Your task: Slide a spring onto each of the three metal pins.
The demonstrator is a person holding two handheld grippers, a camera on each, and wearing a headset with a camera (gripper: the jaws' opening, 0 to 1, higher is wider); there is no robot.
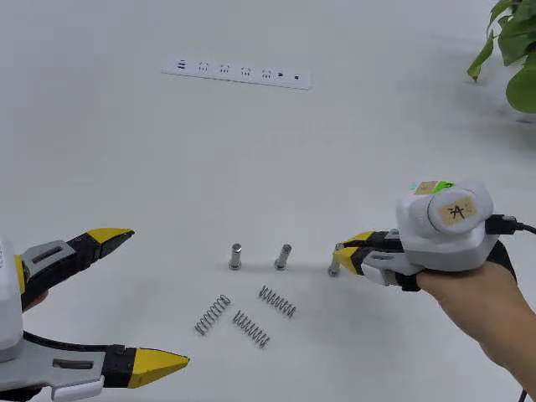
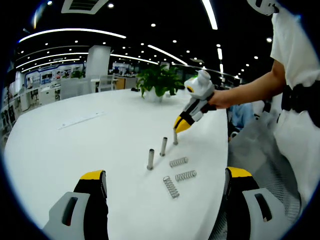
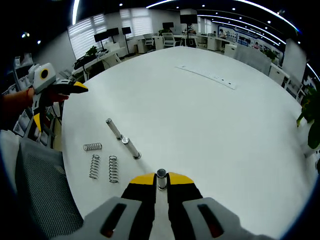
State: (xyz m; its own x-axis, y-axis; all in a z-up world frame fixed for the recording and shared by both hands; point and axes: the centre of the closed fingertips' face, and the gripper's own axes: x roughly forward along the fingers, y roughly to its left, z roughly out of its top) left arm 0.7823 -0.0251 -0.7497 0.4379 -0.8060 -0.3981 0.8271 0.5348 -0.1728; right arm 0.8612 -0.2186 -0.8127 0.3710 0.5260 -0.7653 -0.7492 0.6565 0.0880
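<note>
Premises: open-plan office. The large white bench (image 1: 126, 126) has the form of a meeting table, and a white strip of power sockets (image 1: 236, 73) lies on it. Rows of desks with monitors (image 3: 200, 42) stand beyond it, near windows with blinds (image 3: 107, 30). The dark ceiling carries long linear lights (image 2: 75, 34) and small round downlights (image 2: 110, 5). A potted plant (image 2: 160, 81) stands at the bench's far edge. A grey mesh chair (image 3: 45, 190) sits beside the bench.

The white bench (image 1: 117, 167) carried three metal pins (image 1: 283, 256) standing upright in a row. Three springs (image 1: 250, 328) lay flat just beside them. A white power strip (image 1: 236, 72) lay well apart on the far side, and a potted plant (image 1: 509, 50) stood at one edge.
</note>
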